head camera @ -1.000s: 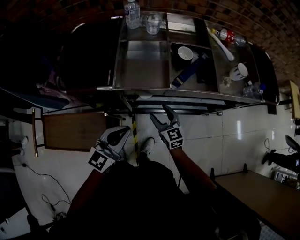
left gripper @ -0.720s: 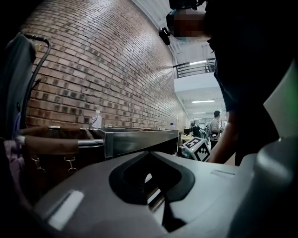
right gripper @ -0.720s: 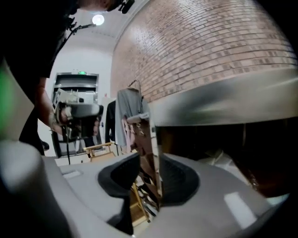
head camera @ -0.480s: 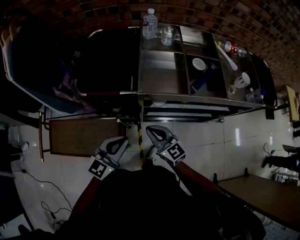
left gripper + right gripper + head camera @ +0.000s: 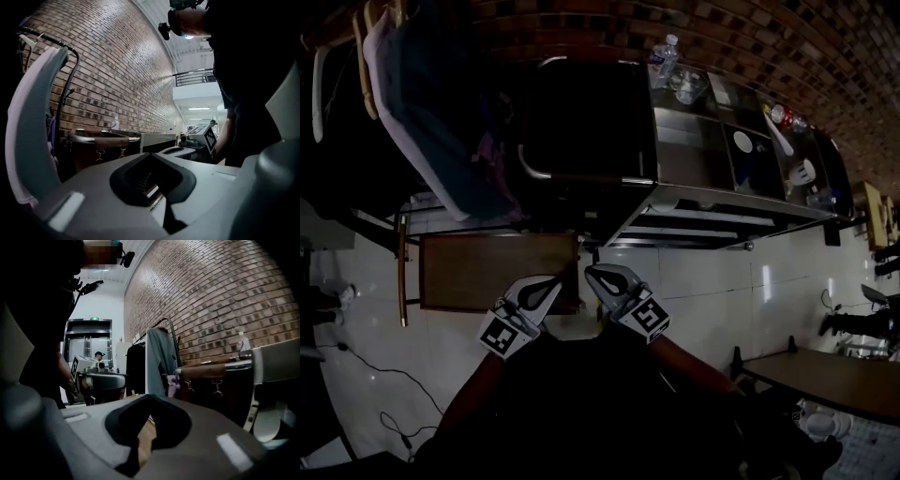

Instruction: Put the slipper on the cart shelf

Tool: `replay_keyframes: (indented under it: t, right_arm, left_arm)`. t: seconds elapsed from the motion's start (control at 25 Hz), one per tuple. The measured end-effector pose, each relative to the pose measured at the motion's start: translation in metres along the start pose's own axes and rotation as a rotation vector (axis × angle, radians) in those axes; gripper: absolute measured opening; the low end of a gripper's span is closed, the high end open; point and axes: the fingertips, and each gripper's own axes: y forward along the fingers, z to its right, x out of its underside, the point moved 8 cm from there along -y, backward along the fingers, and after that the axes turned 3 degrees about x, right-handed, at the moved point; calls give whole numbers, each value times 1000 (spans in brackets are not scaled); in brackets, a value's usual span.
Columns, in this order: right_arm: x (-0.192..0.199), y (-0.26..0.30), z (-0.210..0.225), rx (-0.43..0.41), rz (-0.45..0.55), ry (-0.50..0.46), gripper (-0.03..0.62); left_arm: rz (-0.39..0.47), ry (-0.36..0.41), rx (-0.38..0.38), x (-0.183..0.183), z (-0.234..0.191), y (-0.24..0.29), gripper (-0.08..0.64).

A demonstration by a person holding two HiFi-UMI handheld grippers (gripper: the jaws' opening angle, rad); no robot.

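The slipper shows in none of your views, so where it lies cannot be told. The cart (image 5: 712, 155) stands at the upper right of the head view, its lower shelves (image 5: 694, 230) under the steel top. Your left gripper (image 5: 546, 284) and right gripper (image 5: 598, 275) sit side by side below it, tips near the edge of a low wooden table (image 5: 487, 272). The gripper views settle the jaws: both pairs meet tip to tip with nothing between them. Only the right gripper view shows a second person (image 5: 99, 355) by a far doorway. A second ago your right jaws stood apart and the cart filled the top centre. The clothes rack (image 5: 422, 103) has since come in at upper left.
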Motion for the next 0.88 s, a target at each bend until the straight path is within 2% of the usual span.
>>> replay_keyframes:
  t: [0.24, 0.44, 0.72, 0.88]
  right_arm:
    - [-1, 40, -80, 38, -7, 4, 0]
    - [-4, 52, -129, 38, 1, 6, 1]
    - [-24, 46, -160, -15, 14, -7, 1]
    - [-31, 41, -166, -17, 4, -24, 2]
  left_arm:
    - [-1, -17, 64, 11, -18, -83, 0]
    - [4, -34, 75, 12, -16, -130, 0]
    - [19, -39, 22, 6, 5, -153, 0]
    - [39, -26, 21, 0, 12, -149, 0]
